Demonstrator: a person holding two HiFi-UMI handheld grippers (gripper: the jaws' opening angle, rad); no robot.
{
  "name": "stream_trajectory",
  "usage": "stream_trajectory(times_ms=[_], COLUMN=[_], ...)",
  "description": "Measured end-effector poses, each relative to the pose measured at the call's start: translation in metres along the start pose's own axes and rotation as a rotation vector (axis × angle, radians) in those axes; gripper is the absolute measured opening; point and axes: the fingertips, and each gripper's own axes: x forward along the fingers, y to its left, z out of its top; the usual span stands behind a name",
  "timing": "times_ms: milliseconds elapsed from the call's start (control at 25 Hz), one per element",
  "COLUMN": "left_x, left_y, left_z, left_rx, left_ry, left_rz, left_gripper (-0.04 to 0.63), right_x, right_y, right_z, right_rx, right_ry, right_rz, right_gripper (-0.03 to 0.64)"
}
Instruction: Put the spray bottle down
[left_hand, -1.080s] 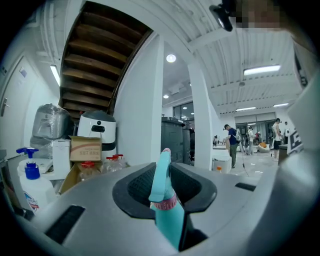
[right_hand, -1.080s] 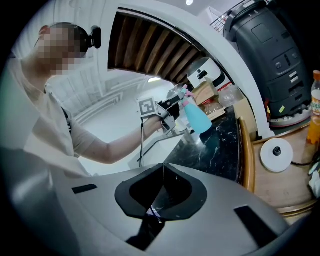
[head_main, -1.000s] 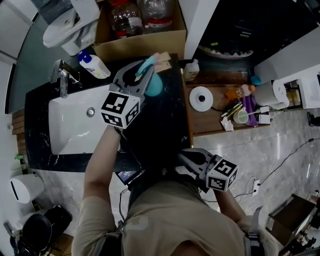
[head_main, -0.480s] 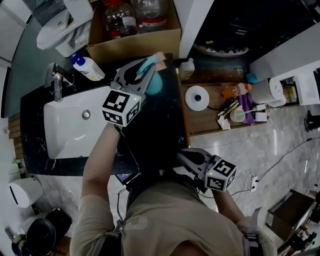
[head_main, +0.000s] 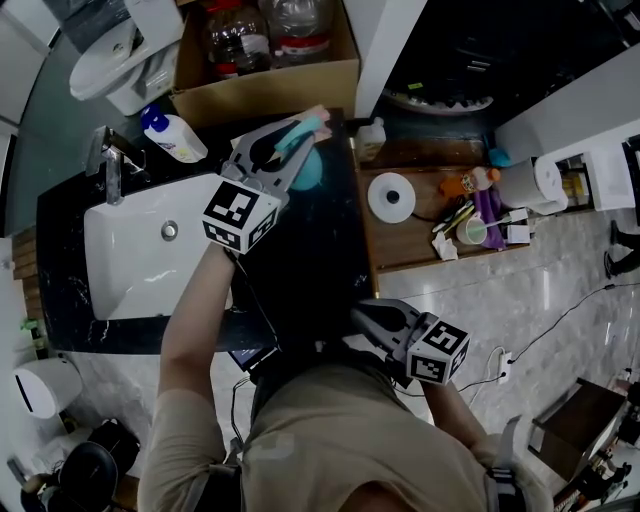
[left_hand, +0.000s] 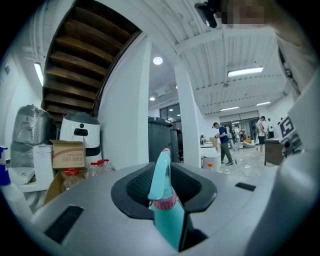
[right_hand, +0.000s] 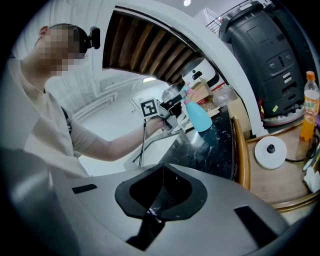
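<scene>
Head view with both claw views. The left claw (head_main: 303, 132) is closed partway on the neck of the teal bottle (head_main: 309, 170), just under its trigger head. In the left claw view the head stands up between the jaws and the body (left_hand: 167, 220) drops away below them. The bottle hangs over the black surface (head_main: 330, 250), to the right of the sink (head_main: 140, 255). In the right claw view its long axis runs near upright, base (right_hand: 201, 120) down and close above the surface; whether the base touches cannot be told. The right claw (head_main: 362, 318) hangs well apart, near the person's body, its jaws together with nothing between them (right_hand: 161, 169). The move ahead turns on one relation: bare surface lies straight under the base, so a short lowering by the left hand should seat the bottle before the jaws part.
</scene>
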Motion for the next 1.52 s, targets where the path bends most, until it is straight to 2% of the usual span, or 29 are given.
stream_trajectory(times_ms=[360, 600, 800, 1000, 1520], left_x=[0.0, 0.0, -0.009, -0.022, -0.073], left_y=[-0.006, -0.005, -0.001, -0.004, -0.02], left_z=[-0.002, -0.005, 0.001, 0.003, 0.022], left_rx=[0.005, -0.002, -0.024, -0.003, -0.033], left_ry=[0.019, 0.048, 0.038, 0.063, 0.021], left_rz=[-0.048, -0.057, -0.048, -0.044, -0.052], left_gripper=[0.094, 0.183, 0.227, 0.268, 0.272], right_x=[0.003, 0.0, 0.0, 0.003, 0.001], right_y=[0.006, 0.005, 0.006, 0.009, 0.026], right_z=[0.005, 0.006, 0.006, 0.007, 0.017], right_rx=[-0.016, -0.02, -0.028, -0.039, -0.071], right_ry=[-0.004, 0.002, 0.007, 0.004, 0.002], right_rz=[0.016, 0.025, 0.037, 0.057, 0.109], right_gripper=[0.021, 0.021, 0.021, 0.021, 0.021])
